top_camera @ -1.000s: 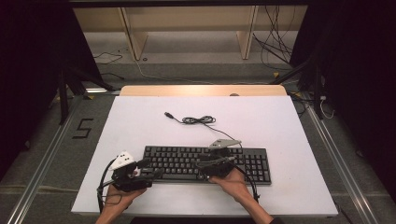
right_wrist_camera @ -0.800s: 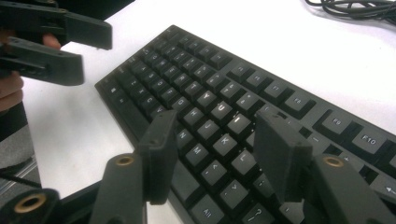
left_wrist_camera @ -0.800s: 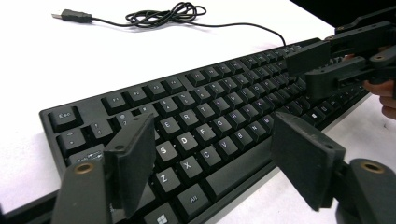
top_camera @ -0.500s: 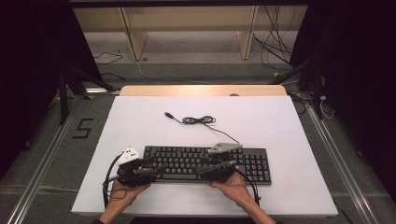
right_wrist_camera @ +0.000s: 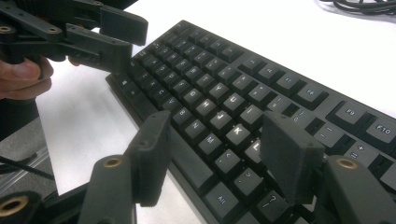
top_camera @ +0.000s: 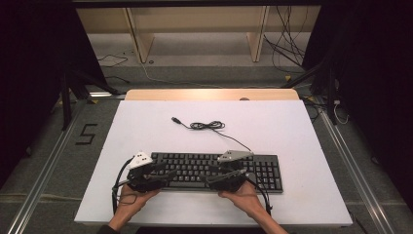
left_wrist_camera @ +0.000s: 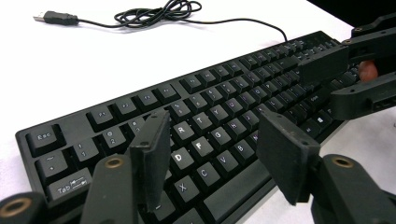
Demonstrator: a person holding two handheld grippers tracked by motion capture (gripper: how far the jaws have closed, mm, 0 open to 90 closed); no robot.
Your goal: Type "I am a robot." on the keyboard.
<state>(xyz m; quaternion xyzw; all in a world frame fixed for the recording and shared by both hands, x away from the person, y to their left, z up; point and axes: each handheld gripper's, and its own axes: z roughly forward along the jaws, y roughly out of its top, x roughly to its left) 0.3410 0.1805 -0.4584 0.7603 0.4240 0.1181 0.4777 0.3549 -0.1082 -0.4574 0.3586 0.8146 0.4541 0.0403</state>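
We find the black keyboard (top_camera: 214, 170) flat near the desk's (top_camera: 146, 122) front edge, left gripper (left_wrist_camera: 215, 154) fingers closing, right gripper (right_wrist_camera: 217, 158) fingers opening, both apart above its keys, gripping nothing.

A black full-size keyboard (top_camera: 216, 170) lies flat on the white worktop (top_camera: 292, 126), keys up, near the front edge and set slightly askew — its right end sits a little nearer the person than its left. White legends mark the keys; the function row and number pad are plain to see. Its thin black cable (top_camera: 229, 139) leaves the back edge, runs away across the worktop to a loose coiled bundle, and ends in a USB plug (top_camera: 176, 120) lying free — connected to nothing.
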